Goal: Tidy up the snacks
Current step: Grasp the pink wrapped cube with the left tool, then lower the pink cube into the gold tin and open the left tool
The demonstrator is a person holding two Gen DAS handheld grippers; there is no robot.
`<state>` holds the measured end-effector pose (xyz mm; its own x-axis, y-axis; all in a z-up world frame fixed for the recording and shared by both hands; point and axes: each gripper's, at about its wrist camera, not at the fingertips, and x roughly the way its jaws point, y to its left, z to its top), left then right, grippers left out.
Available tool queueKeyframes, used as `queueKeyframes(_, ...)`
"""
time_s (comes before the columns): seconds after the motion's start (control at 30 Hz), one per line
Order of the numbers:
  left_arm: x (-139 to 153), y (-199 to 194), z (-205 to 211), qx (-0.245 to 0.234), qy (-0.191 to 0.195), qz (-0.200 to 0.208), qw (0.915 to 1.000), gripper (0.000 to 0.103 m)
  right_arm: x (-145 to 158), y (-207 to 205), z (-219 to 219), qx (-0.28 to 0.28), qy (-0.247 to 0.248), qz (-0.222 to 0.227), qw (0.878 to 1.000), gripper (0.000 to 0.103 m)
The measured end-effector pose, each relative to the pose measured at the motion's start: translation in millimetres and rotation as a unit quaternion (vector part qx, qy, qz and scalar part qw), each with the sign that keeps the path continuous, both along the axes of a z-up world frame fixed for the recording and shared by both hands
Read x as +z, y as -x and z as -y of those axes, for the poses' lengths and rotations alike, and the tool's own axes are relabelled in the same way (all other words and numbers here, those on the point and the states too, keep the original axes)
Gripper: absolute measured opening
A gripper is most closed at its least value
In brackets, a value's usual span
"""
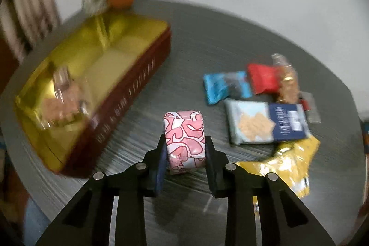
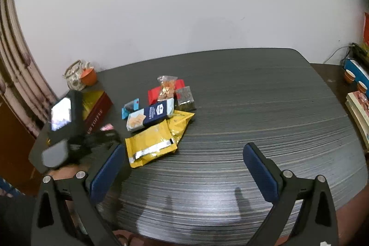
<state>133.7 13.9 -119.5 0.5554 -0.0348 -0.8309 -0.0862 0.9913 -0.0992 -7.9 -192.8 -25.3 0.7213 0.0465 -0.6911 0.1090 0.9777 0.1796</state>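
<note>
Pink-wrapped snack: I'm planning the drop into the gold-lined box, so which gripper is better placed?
Left. The left gripper is shut on the pink-wrapped snack, with the gold-lined box just beside it. The right gripper hangs open and empty over bare table.

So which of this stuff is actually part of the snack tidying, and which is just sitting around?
Part of the job:
- pink snack, held in the left gripper
- gold-lined box
- snack pile
- right gripper, open and empty

Just lying about:
- teapot and orange cup
- books on the side table
</note>
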Motion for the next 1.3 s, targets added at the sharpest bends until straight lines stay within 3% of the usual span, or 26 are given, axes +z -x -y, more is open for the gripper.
queueKeyframes(0.1,23,16,-1,-0.053,-0.017,0.035,0.9979,0.030,-5,-2,2,-0.005,-0.002,-0.009,1.000,0.102)
queueKeyframes(0.2,48,31,-12,-0.084,-0.014,0.059,0.9947,0.030,-9,-5,1,-0.006,0.003,-0.017,1.000,0.102)
queueKeyframes(0.3,68,42,-17,-0.106,-0.041,0.090,0.9895,0.030,-14,-7,-4,0.001,0.011,-0.025,1.000,0.102)
queueKeyframes(0.57,96,28,-55,-0.094,-0.073,0.103,0.9876,0.030,-29,-12,-14,0.016,0.033,-0.046,0.998,0.102)
queueKeyframes(0.9,119,-27,-127,-0.033,-0.087,0.081,0.9924,0.030,-35,-13,-19,0.022,0.045,-0.055,0.997,0.102)
queueKeyframes(1.3,74,-90,-156,0.002,-0.079,-0.006,0.9969,0.030,-39,-15,-22,0.028,0.052,-0.062,0.996,0.102)
